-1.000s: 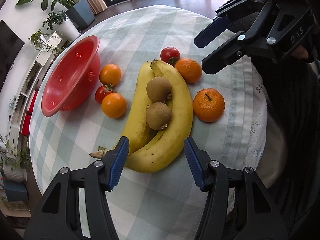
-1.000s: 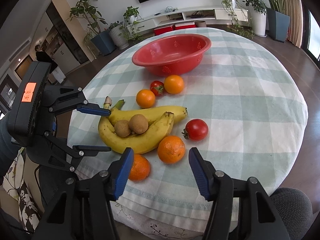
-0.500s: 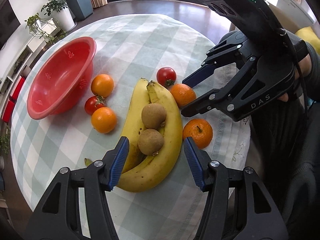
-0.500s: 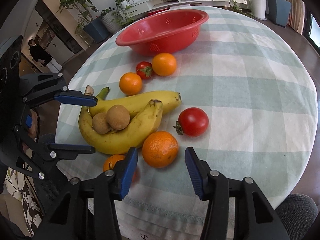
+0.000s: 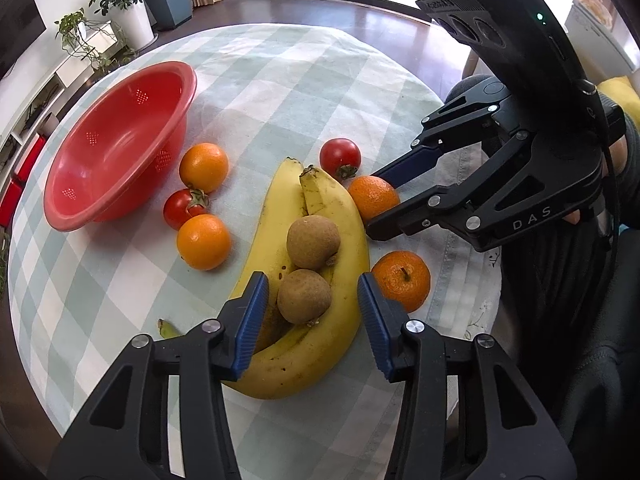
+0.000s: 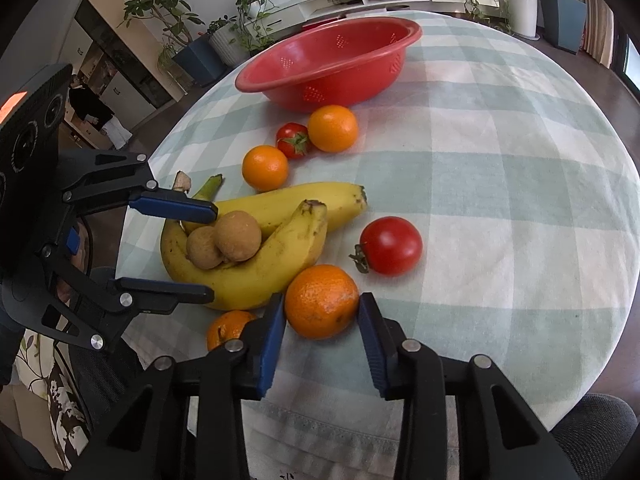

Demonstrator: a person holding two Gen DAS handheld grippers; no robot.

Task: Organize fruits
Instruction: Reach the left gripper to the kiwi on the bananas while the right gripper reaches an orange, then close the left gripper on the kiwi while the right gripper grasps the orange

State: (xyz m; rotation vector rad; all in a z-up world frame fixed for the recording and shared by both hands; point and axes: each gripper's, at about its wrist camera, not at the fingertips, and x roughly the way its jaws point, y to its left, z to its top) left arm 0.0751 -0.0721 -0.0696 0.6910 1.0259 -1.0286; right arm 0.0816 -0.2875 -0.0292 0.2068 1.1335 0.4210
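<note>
Two yellow bananas (image 5: pixel 316 344) lie on the checked tablecloth (image 5: pixel 280 88) with two brown kiwis on them. My left gripper (image 5: pixel 311 280) is closing, its jaws straddling the near kiwi (image 5: pixel 304 298) and the bananas with gaps at the pads. My right gripper (image 6: pixel 321 298) is closing on an orange (image 6: pixel 322 308), and both blue pads touch its sides. Its fingers (image 5: pixel 416 162) reach in from the right in the left wrist view. The red colander (image 5: pixel 116 148) sits tilted at the far left.
Two oranges (image 5: pixel 204 240) and a tomato (image 5: pixel 182 208) lie beside the colander. Another tomato (image 6: pixel 390 246) lies right of the banana tips. A small orange (image 5: pixel 402 278) sits near the table's front edge. Potted plants and a low shelf stand beyond the table.
Both grippers narrowed their jaws. The right one came down around the orange and its pads now touch it. The left one shifted over the bananas and kiwis.
</note>
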